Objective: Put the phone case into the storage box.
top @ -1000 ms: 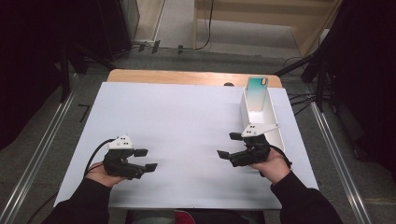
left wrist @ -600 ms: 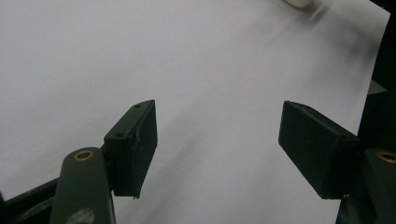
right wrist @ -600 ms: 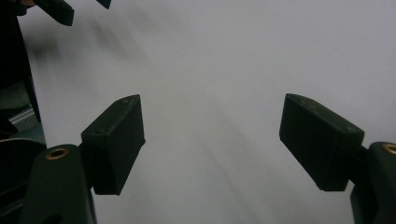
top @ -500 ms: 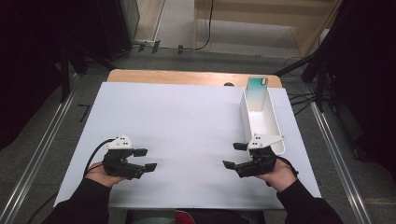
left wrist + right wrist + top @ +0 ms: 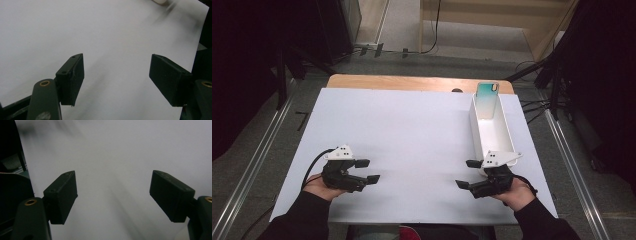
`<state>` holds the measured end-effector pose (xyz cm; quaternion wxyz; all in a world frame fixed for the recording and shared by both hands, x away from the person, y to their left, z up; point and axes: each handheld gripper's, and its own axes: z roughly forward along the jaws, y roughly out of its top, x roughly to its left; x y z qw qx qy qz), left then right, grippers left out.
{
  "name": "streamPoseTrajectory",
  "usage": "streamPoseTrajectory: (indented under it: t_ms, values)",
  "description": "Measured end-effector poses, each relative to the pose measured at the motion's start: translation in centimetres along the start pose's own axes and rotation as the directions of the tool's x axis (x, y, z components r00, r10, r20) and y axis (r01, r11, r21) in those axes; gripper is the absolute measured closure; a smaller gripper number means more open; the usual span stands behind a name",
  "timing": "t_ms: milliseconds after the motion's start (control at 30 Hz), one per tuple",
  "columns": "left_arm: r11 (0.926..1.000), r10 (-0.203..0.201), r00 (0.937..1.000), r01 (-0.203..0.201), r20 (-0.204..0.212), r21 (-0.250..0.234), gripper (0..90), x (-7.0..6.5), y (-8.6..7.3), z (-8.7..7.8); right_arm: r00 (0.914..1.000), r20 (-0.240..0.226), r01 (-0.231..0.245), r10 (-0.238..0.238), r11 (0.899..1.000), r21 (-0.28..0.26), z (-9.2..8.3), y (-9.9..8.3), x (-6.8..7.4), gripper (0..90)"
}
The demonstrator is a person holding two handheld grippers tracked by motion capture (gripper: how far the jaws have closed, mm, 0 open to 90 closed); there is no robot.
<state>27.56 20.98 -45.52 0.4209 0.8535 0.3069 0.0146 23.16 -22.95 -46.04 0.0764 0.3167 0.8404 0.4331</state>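
Evidently both wait: the left hand-held gripper (image 5: pixel 366 171) and right hand-held gripper (image 5: pixel 468 173) rest low on the surface (image 5: pixel 412 130), jaws spread, gripping nothing. Just beside the right one, a white tray (image 5: pixel 492 132) props the phone (image 5: pixel 487 95) upright.

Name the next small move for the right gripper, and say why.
Probably swing the right gripper toward the white bin and reach for the phone leaning at its far end. Its jaws stand open with nothing between them, it points away from the bin beside it, and the left gripper lies farther off.

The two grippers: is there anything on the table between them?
No. In the high view, only bare white table lies between the left gripper and the right gripper. Both are open and hold nothing.
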Motion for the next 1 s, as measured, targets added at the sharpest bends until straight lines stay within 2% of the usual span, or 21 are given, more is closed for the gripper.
streamPoseTrajectory:
  t_ms: [333,467,1000]
  values:
    - [1.0,-0.001,1.0,0.001,0.005,-0.003,27.8,0.0,0.0,0.0,0.9999,0.008,-0.008,0.008,1.0,0.014,-0.2,-0.8,0.1,20.8]
    - [1.0,0.0,1.0,0.0,0.005,-0.003,27.8,0.0,0.0,0.0,0.9999,0.013,-0.009,0.009,1.0,0.004,-0.4,-1.1,0.0,20.8]
    - [1.0,0.001,1.0,-0.001,0.006,-0.001,27.8,0.0,0.0,-0.1,0.9998,0.02,-0.002,0.002,1.0,0.013,-0.5,-1.2,0.0,20.8]
